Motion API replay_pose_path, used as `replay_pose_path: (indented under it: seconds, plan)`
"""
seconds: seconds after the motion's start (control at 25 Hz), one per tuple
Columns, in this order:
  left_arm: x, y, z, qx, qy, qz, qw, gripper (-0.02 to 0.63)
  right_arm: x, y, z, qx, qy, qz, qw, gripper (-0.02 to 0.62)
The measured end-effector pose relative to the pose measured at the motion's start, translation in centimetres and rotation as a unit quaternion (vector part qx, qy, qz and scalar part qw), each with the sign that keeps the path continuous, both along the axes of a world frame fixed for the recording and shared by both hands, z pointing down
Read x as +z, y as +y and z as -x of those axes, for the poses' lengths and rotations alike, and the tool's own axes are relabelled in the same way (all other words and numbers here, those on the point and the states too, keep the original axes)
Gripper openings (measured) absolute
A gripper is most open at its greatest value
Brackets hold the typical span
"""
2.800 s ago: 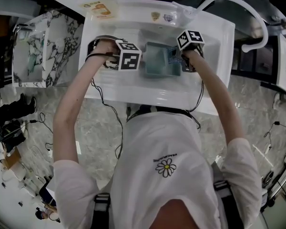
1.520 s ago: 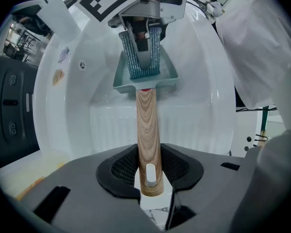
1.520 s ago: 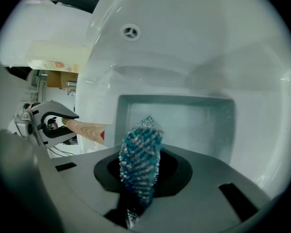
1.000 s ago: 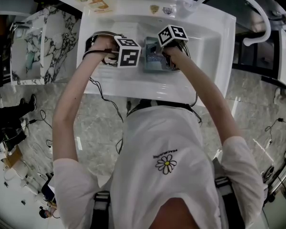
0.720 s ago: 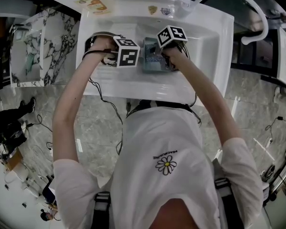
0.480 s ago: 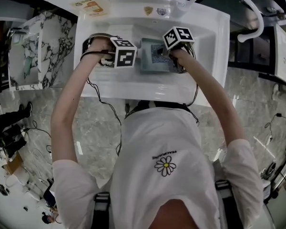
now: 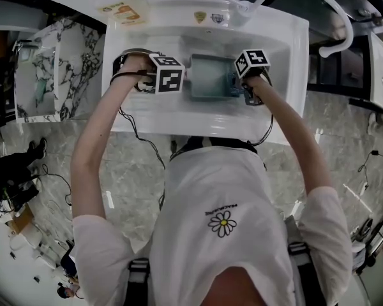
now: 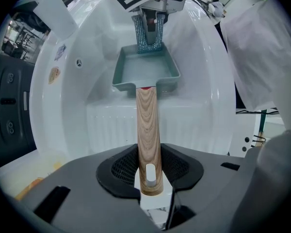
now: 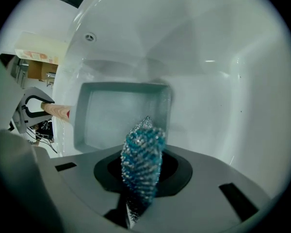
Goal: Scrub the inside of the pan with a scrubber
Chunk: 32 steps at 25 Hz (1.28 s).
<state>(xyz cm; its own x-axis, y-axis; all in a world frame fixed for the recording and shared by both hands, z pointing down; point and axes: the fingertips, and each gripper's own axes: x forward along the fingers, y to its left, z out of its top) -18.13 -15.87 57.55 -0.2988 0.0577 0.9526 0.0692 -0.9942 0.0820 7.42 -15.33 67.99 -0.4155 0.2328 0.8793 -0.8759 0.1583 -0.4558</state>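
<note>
**Left gripper [image 8: 149, 181] clamped on the pale wooden handle [image 8: 147, 125] of a grey-green square metal pan [image 8: 145, 72]; right gripper [image 9: 136, 193] clamped on a blue-and-silver mesh scrubber [image 9: 141, 161].**

The pan sat within a white moulded sink basin [image 7: 284, 56] that surrounded it on all sides. The handle ran out from the pan's left side, as the head view showed it, and passed between the left gripper's jaws. Those jaws pressed on the handle's end, near its hanging hole. The scrubber stuck out lengthwise from the right gripper's closed jaws at the opposite end of the pan, by the wall farthest from the handle. Whether it touched that wall could not be told. Both marker cubes flanked the pan, one at each end.
</note>
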Motion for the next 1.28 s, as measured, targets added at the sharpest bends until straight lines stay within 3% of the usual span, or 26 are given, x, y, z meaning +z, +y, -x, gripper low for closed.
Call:
replay_pose_path:
  seconds: [0.76, 1.28]
  plan:
    - [0.0, 0.3, 0.0, 0.002, -0.005, -0.002, 1.0, 0.135, 0.6, 0.9, 2.5, 0.024, -0.001, 0.001, 1.0, 0.061]
    - [0.0, 0.3, 0.0, 0.001, -0.009, -0.004, 0.9999, 0.135, -2.5, 0.8, 8.6, 0.058, -0.104, 0.011, 0.993, 0.061]
